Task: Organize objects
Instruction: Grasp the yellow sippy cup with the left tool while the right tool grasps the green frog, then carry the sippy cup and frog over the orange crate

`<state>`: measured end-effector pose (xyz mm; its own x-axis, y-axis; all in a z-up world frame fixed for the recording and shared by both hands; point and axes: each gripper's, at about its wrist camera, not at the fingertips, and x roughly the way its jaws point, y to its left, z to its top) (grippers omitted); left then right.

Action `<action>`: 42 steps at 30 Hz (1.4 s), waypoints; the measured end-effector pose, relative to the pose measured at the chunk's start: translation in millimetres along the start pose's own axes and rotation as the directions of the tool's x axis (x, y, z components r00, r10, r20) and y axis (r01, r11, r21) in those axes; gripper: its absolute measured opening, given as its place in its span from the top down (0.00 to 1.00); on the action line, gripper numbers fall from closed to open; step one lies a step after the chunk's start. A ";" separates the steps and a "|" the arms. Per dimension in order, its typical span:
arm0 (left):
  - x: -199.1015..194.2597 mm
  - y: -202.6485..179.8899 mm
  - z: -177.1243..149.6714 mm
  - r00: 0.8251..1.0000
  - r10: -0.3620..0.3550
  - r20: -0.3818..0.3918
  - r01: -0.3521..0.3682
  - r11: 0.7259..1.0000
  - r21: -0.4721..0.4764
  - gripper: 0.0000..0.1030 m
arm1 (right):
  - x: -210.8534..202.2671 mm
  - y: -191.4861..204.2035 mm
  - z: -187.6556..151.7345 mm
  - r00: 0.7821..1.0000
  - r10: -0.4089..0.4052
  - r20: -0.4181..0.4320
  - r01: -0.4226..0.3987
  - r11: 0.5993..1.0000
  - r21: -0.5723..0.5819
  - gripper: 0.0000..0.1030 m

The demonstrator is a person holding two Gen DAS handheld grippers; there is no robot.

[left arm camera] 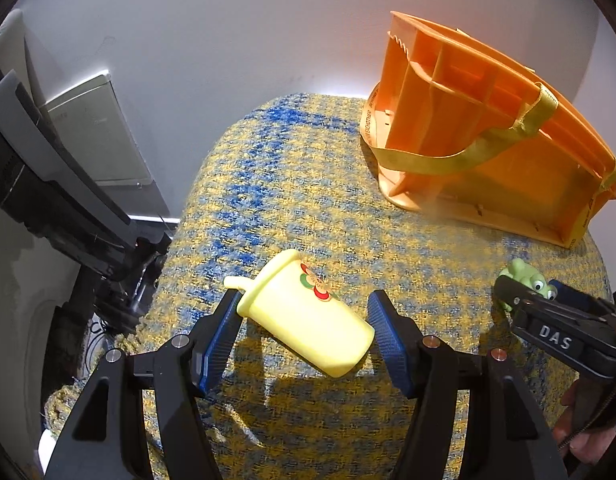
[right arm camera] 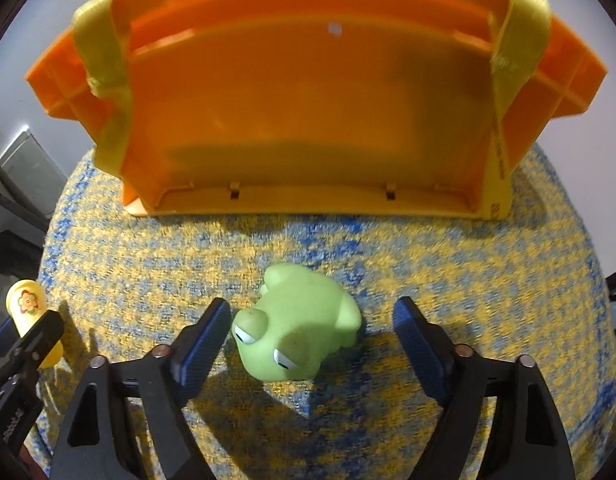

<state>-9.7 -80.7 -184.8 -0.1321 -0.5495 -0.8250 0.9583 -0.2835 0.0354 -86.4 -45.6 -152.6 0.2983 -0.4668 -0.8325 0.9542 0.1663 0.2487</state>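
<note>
A yellow toy cup (left arm camera: 308, 312) with a straw and a flower print lies on its side on the yellow-blue woven surface (left arm camera: 292, 184). My left gripper (left arm camera: 306, 338) is open, its blue pads on either side of the cup. A green rubber frog (right arm camera: 298, 334) lies on the same surface. My right gripper (right arm camera: 312, 344) is open around the frog, the left pad close to its head. An orange plastic bin (right arm camera: 308, 120) with yellow straps lies tipped on its side behind the frog, its opening toward me. The frog (left arm camera: 526, 278) and bin (left arm camera: 484, 136) also show in the left wrist view.
A white wall stands behind the surface. Grey and black equipment (left arm camera: 56, 184) stands off the surface's left edge. The cup (right arm camera: 30, 312) and the left gripper's finger (right arm camera: 32, 344) show at the left of the right wrist view.
</note>
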 end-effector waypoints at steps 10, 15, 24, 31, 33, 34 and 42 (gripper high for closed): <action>-5.2 -5.2 2.0 1.000 0.007 0.011 -0.007 1.000 0.011 0.39 | -2.1 -3.8 -2.3 1.000 0.030 -0.003 -0.030 1.000 0.001 0.44; -12.2 -11.1 6.6 1.000 0.007 0.026 -0.007 1.000 0.022 0.39 | -18.0 -8.2 -1.2 0.999 0.030 0.026 -0.030 1.000 -0.004 0.44; -37.0 -33.0 13.3 0.998 -0.013 0.064 0.009 0.998 0.055 0.39 | -56.9 -24.7 4.1 0.996 0.022 0.092 -0.021 1.000 -0.005 0.44; -63.9 -54.2 21.0 0.994 -0.024 0.109 0.014 0.996 0.090 0.39 | -83.1 -47.6 15.6 0.990 0.028 0.138 -0.030 0.999 0.018 0.44; -71.6 -59.3 23.4 0.992 -0.026 0.123 0.014 0.995 0.100 0.39 | -99.6 -49.5 17.1 0.988 0.028 0.151 -0.032 0.999 0.025 0.44; -75.9 -62.3 25.0 0.991 -0.026 0.132 0.012 0.994 0.106 0.39 | -103.9 -56.2 14.2 0.987 0.029 0.158 -0.033 0.999 0.027 0.44; -100.3 -77.9 34.7 0.984 -0.044 0.171 0.021 0.991 0.135 0.39 | -133.3 -68.0 15.4 0.976 0.019 0.216 -0.027 0.999 0.036 0.44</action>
<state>-79.9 -30.8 -85.2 -0.2158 -0.6626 -0.7172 0.9124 -0.3985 0.0936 -190.8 -8.0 -50.9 0.3138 -0.6402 -0.7012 0.9460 0.1478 0.2884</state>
